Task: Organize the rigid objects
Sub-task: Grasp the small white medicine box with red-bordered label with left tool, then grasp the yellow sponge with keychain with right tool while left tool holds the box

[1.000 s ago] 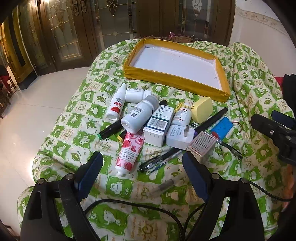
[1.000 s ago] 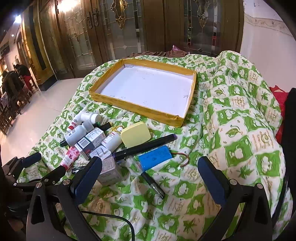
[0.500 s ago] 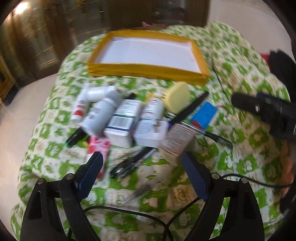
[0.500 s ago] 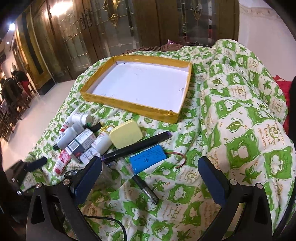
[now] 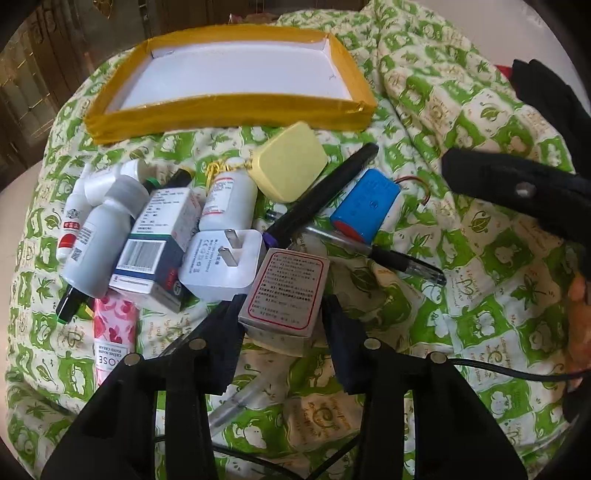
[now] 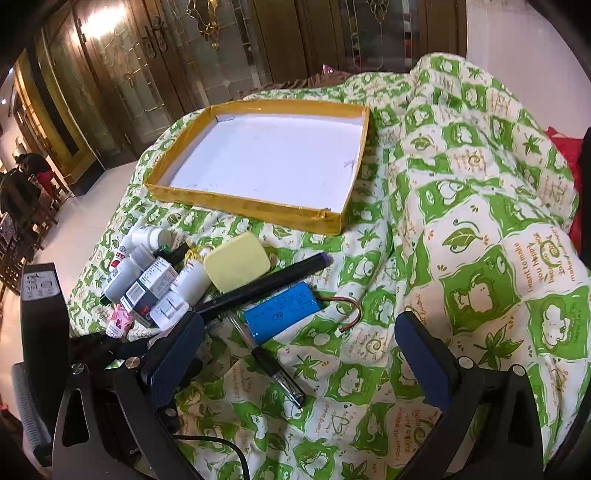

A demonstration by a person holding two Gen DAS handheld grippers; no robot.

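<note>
Left claw [image 5: 282, 325] | tilted steeply down | closing around grey box [image 5: 286, 291]

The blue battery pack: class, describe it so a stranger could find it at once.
Start at the yellow-rimmed tray on the green quilt and come toward the camera to the heap of small items. At the heap's right edge, beside the long black pen, lies the blue battery pack, the only blue item, trailing thin red wires.

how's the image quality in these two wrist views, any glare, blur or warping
Left wrist view: sharp, evenly lit, with strong fisheye bending of the yellow tray and dark vignette corners. Right wrist view: also sharp, a bright lamp glare on the wooden doors, and a dim, darker background at left.
</note>
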